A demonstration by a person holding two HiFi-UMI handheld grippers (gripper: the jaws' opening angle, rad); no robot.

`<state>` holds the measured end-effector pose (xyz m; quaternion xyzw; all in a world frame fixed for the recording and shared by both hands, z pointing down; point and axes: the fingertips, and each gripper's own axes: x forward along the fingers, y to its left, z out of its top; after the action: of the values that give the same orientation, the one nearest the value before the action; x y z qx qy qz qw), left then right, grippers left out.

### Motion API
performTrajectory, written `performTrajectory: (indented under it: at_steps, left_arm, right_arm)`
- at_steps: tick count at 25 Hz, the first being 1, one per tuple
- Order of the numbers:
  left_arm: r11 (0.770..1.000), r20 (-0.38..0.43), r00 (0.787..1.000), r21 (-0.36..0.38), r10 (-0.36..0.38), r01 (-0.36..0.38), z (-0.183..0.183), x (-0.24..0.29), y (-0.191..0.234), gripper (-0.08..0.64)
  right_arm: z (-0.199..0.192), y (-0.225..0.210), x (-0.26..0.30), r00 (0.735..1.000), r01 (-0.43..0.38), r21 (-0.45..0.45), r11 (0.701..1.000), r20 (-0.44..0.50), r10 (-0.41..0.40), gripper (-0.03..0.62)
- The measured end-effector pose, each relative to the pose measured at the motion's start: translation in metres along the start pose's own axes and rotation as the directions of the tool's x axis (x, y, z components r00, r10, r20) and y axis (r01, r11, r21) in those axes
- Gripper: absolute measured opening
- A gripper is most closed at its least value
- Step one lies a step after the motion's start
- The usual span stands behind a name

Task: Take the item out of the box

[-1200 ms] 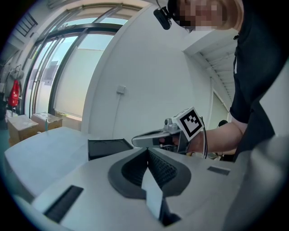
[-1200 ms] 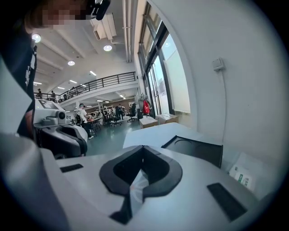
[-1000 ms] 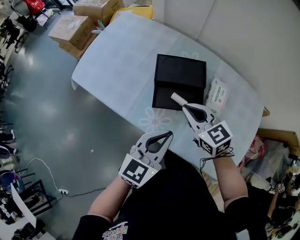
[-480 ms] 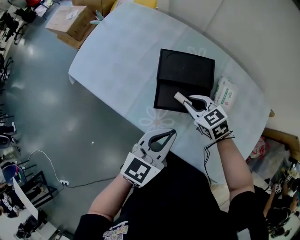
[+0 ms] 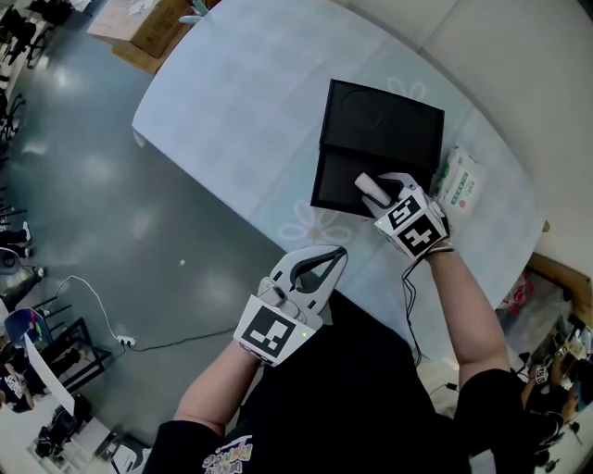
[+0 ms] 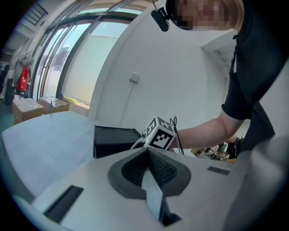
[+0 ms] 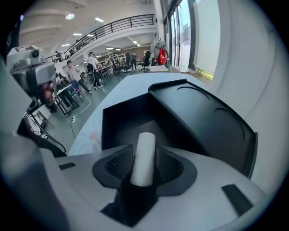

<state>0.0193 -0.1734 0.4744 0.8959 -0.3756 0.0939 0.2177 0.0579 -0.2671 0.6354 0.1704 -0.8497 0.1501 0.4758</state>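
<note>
A black box (image 5: 345, 196) lies open on the table, its lid (image 5: 384, 125) folded back on the far side. My right gripper (image 5: 378, 191) hangs over the box's near tray. A white cylinder (image 5: 370, 187) lies between its jaws. In the right gripper view the jaws are opening around the cylinder (image 7: 144, 155), and the pads (image 7: 118, 163) stand a little off it. The box's dark tray (image 7: 122, 122) is just beyond. My left gripper (image 5: 326, 262) is shut and empty, held off the table's near edge. Its view shows the closed jaws (image 6: 149, 158) and the box (image 6: 113, 140).
The table wears a pale blue cloth (image 5: 250, 93). A white and green packet (image 5: 460, 180) lies right of the box. Cardboard boxes (image 5: 139, 23) stand on the floor at the far left. Grey floor with a cable (image 5: 93, 310) lies to the left.
My right gripper has moved forward from the table's near edge to over the box tray, carrying the white cylinder, and its jaws have spread. The left gripper has barely moved.
</note>
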Motion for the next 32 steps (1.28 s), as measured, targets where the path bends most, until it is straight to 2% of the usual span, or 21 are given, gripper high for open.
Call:
performTrajectory:
  at_steps: [4, 8, 10, 17, 23, 26, 30, 32]
  left_arm:
    - [1.0, -0.003, 1.0, -0.016, 0.007, -0.007, -0.003, -0.001, 0.002, 0.009]
    - [1.0, -0.003, 1.0, -0.019, 0.015, -0.015, -0.004, -0.004, 0.005, 0.009]
    - [1.0, -0.006, 1.0, -0.017, 0.02, -0.02, -0.005, -0.006, 0.006, 0.009]
    - [0.999, -0.008, 0.999, -0.017, 0.04, -0.041, -0.006, -0.013, 0.006, 0.009]
    - [0.998, -0.006, 0.999, -0.014, 0.054, -0.054, -0.008, -0.02, 0.003, 0.009]
    - [0.998, 0.002, 0.998, -0.014, 0.057, -0.056, -0.005, -0.025, 0.0, 0.009]
    - [0.999, 0.009, 0.999, 0.005, 0.053, -0.053, -0.002, -0.034, -0.003, 0.009]
    - [0.999, 0.015, 0.999, 0.014, 0.049, -0.05, 0.0, -0.038, -0.007, 0.009]
  right_arm:
    - [-0.005, 0.001, 0.01, 0.999, 0.001, -0.03, 1.0, -0.052, -0.003, 0.155]
    - [-0.012, -0.008, 0.031, 0.999, 0.029, -0.075, 0.997, -0.023, -0.031, 0.153]
    - [-0.012, -0.01, 0.031, 0.998, 0.042, -0.078, 0.996, -0.037, -0.045, 0.153]
    - [-0.013, -0.013, 0.03, 0.997, 0.058, -0.069, 0.996, -0.056, -0.062, 0.153]
    - [-0.014, -0.014, 0.037, 0.998, 0.056, -0.057, 0.997, -0.019, -0.058, 0.147]
    - [-0.008, -0.011, 0.027, 0.998, 0.064, -0.033, 0.997, -0.018, -0.065, 0.146]
    - [0.0, -0.008, 0.019, 0.997, 0.074, -0.014, 0.997, 0.038, -0.073, 0.146]
    - [0.009, -0.002, 0.001, 0.996, 0.081, 0.003, 0.997, 0.021, -0.081, 0.146]
